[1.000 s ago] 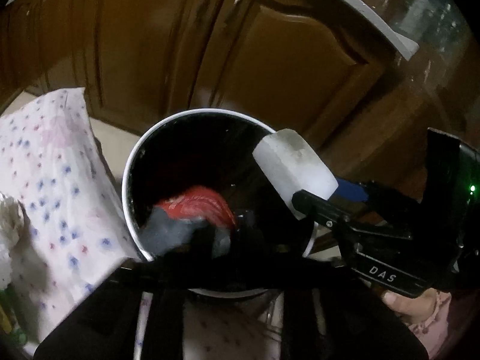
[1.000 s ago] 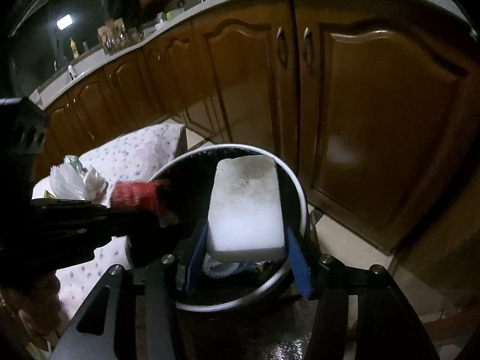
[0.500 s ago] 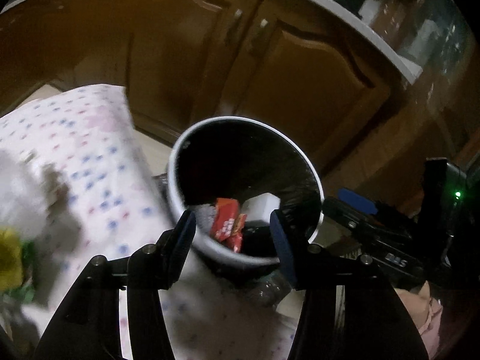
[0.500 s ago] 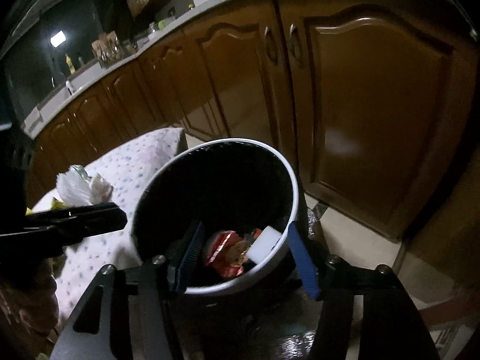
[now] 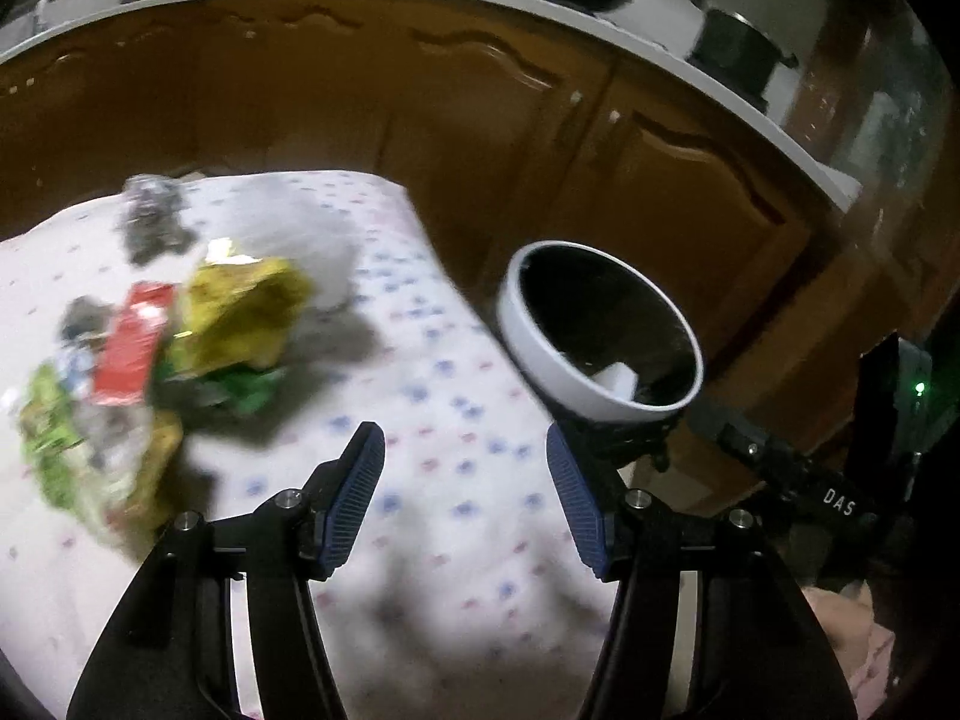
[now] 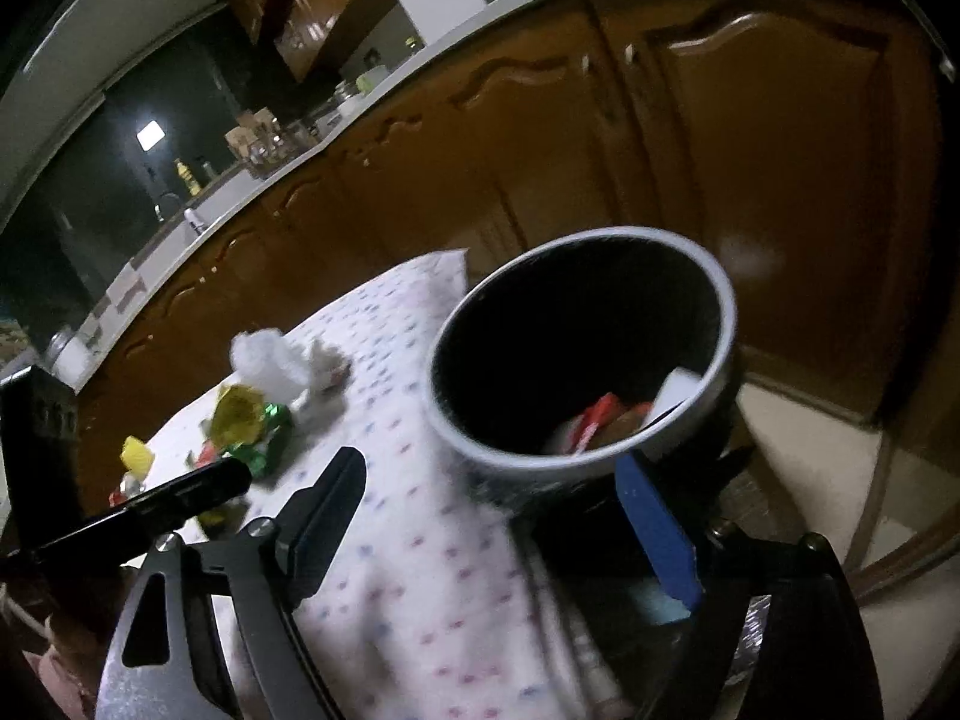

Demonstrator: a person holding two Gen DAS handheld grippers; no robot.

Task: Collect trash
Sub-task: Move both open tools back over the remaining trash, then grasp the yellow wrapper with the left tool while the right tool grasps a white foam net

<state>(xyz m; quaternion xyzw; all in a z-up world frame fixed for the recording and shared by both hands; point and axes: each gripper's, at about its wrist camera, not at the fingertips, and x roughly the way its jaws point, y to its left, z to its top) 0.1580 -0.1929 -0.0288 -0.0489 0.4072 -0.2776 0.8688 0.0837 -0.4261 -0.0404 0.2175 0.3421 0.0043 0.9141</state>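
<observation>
A round trash bin with a white rim [image 5: 540, 336] [image 6: 600, 456] stands beside a table with a dotted cloth [image 5: 456, 480] [image 6: 408, 516]. Inside it lie a white foam block [image 5: 615, 379] [image 6: 675, 393] and a red wrapper [image 6: 594, 423]. A heap of wrappers, yellow [image 5: 240, 312], red [image 5: 129, 354] and green [image 5: 54, 444], lies on the cloth left of my left gripper [image 5: 465, 483], which is open and empty above the cloth. My right gripper [image 6: 492, 516] is open and empty, near the bin's edge. White crumpled paper [image 6: 264, 360] and a yellow-green wrapper [image 6: 246, 420] also lie on the cloth.
Brown wooden cabinets [image 5: 660, 192] [image 6: 768, 180] with a white counter run behind the table and bin. Pots [image 5: 738, 54] stand on the counter. Pale floor tiles [image 6: 810, 462] show right of the bin.
Both grippers opened and dropped the red wrapper and the white foam block into the bin. Both then drew back and swung left toward the table; the trash heap came into view.
</observation>
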